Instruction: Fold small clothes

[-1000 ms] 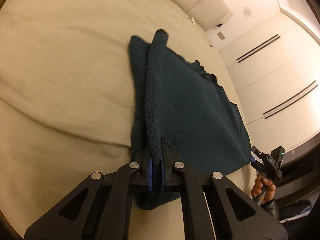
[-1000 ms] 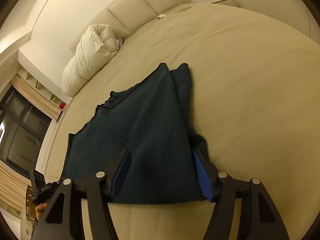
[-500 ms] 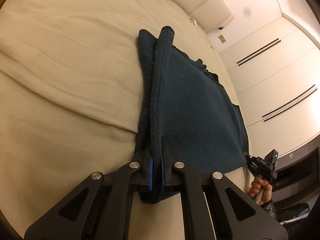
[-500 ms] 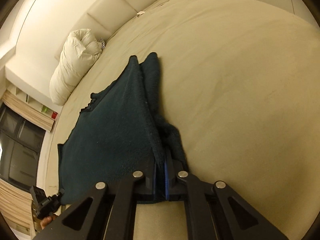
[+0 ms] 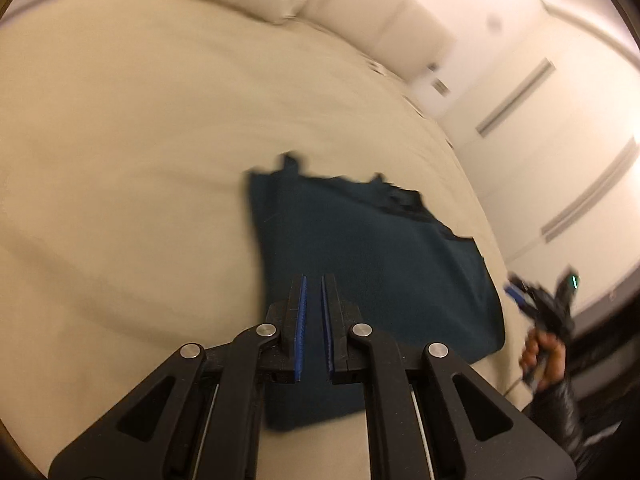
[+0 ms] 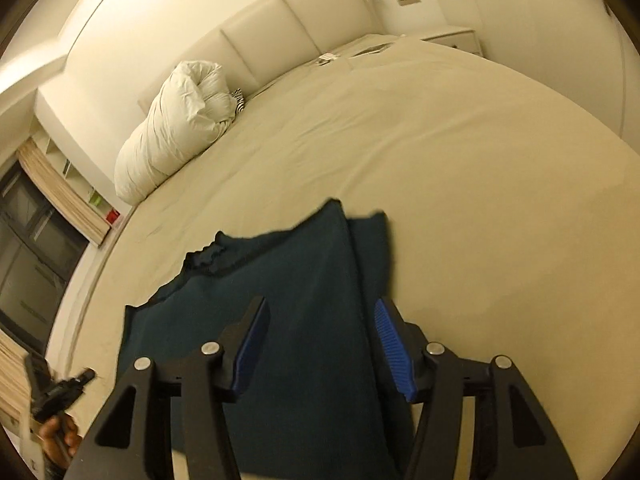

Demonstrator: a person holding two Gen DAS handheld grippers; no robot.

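A dark teal fleece garment [image 6: 304, 320] lies flat on the beige bed sheet [image 6: 460, 200], near the bed's front edge, with one side folded over toward the middle. The left gripper [image 5: 313, 284] hovers above the garment's front part; its blue-padded jaws are almost pressed together, with only a thin gap and no cloth between them. The right gripper [image 6: 320, 312] is above the folded strip; its jaws have just been opening and now stand spread, holding nothing. A white rolled duvet [image 6: 176, 128] rests at the padded cream headboard [image 6: 280, 28], well apart from the garment.
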